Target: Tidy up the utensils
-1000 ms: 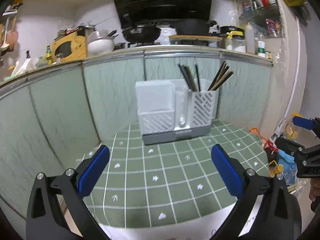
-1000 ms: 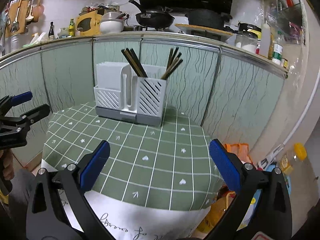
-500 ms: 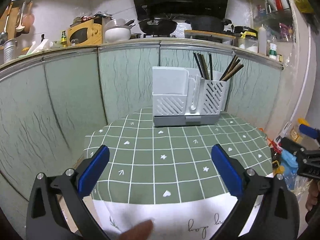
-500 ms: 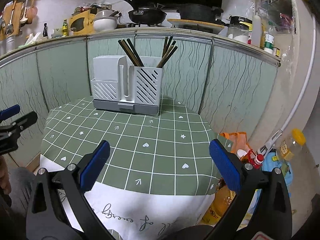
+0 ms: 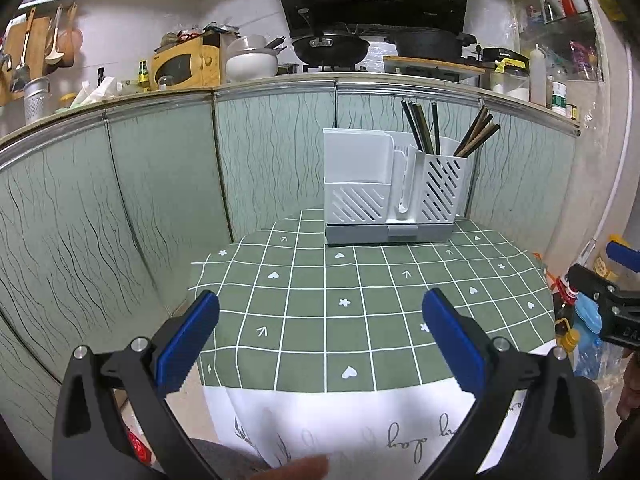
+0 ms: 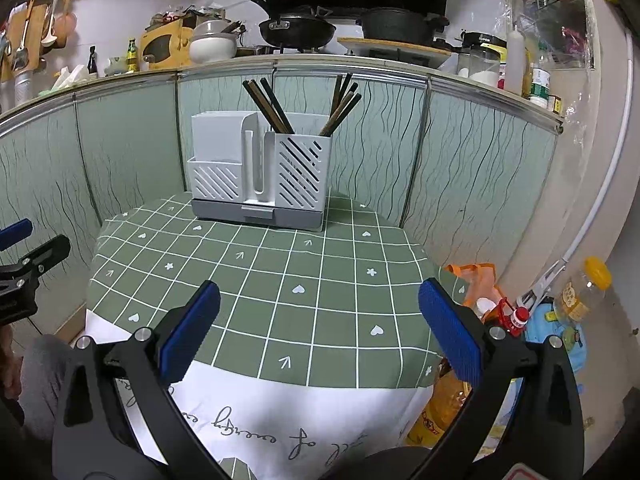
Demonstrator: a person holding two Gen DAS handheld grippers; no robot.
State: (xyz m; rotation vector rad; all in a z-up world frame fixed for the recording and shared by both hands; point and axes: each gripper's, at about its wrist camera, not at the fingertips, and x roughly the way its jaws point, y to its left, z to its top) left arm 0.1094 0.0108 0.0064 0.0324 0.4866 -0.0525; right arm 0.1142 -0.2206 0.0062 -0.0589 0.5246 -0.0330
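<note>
A white slotted utensil holder point(image 5: 392, 188) on a grey base stands at the far edge of a small table with a green checked cloth point(image 5: 360, 312). Dark chopsticks point(image 5: 424, 128) lean in its right compartment in two bunches. A white spoon hangs in its middle slot. The holder point(image 6: 260, 172) and chopsticks point(image 6: 272, 106) also show in the right wrist view. My left gripper point(image 5: 320, 344) is open and empty, at the table's near edge. My right gripper point(image 6: 320, 332) is open and empty, at the near edge too.
Green wavy-patterned panels point(image 5: 160, 184) wall the table at back and left. A counter above holds pans point(image 5: 330, 46), a bowl and jars. Bottles and bags point(image 6: 520, 320) crowd the floor to the right of the table. A person's knee shows below the left gripper.
Both grippers have pulled back and away from the table. The holder looks smaller and farther off, and the cloth's white hanging edge has come into view. Both stay open.
</note>
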